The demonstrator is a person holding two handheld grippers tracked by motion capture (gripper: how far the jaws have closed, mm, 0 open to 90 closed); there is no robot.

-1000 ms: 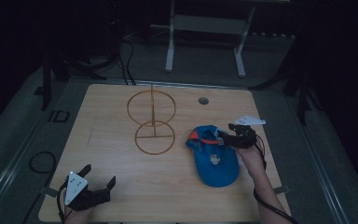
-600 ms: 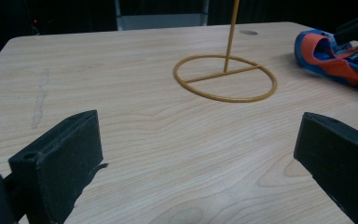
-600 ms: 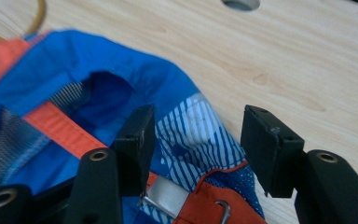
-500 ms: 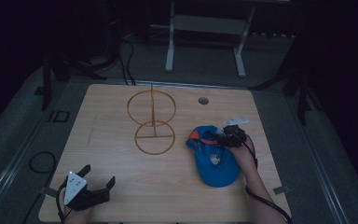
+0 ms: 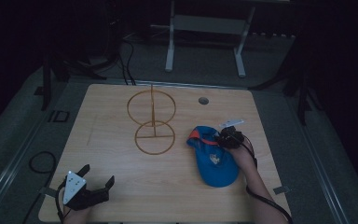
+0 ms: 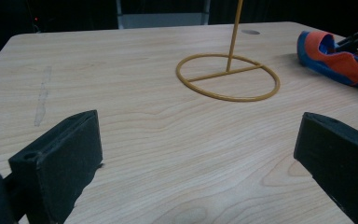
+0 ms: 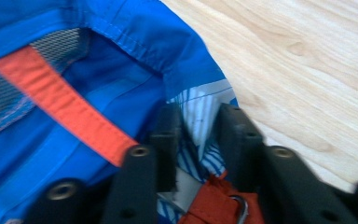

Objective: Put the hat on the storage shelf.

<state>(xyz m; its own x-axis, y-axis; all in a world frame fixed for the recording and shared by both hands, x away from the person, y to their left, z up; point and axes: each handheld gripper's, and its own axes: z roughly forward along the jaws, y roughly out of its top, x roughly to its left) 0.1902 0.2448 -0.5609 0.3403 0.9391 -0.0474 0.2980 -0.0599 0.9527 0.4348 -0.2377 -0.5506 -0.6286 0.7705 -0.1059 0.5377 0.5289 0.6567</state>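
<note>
Blue fabric cap (image 5: pixel 216 158) with orange trim and a grey mesh lining lies upside-down on the right half of the pale wooden tabletop (image 5: pixel 121 140), its rear edge between the jaws of the right gripper (image 7: pixel 196 140). Those jaws have just been closing and now pinch a striped white label and the orange strap at the cap's back opening. The cap's long axis runs from that clamped rear toward the near edge, brim nearest the person. The left gripper (image 5: pixel 92 185) rests at the near left corner, jaws spread wide with nothing between. A thin yellow wire stand (image 5: pixel 153 123), two rings on a post, stands mid-tabletop.
</note>
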